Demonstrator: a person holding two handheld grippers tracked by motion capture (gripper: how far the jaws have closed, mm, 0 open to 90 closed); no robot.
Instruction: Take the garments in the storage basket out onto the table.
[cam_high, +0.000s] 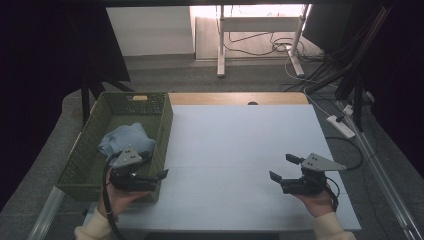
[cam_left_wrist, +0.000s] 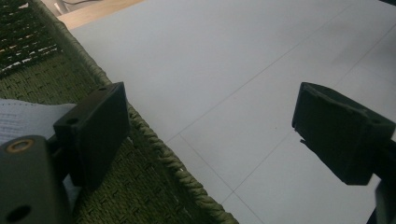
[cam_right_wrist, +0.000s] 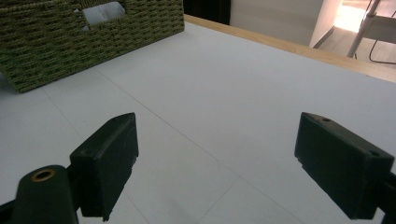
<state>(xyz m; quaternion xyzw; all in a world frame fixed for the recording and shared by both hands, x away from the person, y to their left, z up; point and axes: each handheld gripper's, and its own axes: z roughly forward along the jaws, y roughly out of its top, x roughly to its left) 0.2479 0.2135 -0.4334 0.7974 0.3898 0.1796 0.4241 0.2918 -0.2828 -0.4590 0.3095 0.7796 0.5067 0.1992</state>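
Observation:
A green woven basket stands at the table's left, and a light blue cloth lies crumpled inside it. My left gripper hovers at the basket's near right corner. In the left gripper view the left gripper is open and straddles the basket's rim, one jaw over the inside near the cloth, the other over the white table. My right gripper is held low over the table's right front, pointing left. It is open, the right gripper having nothing between its jaws, and faces the basket.
A white sheet covers the table, with a wooden strip along its far edge. Beyond the table stand white frame legs and tangled cables. A power strip lies on the floor to the right.

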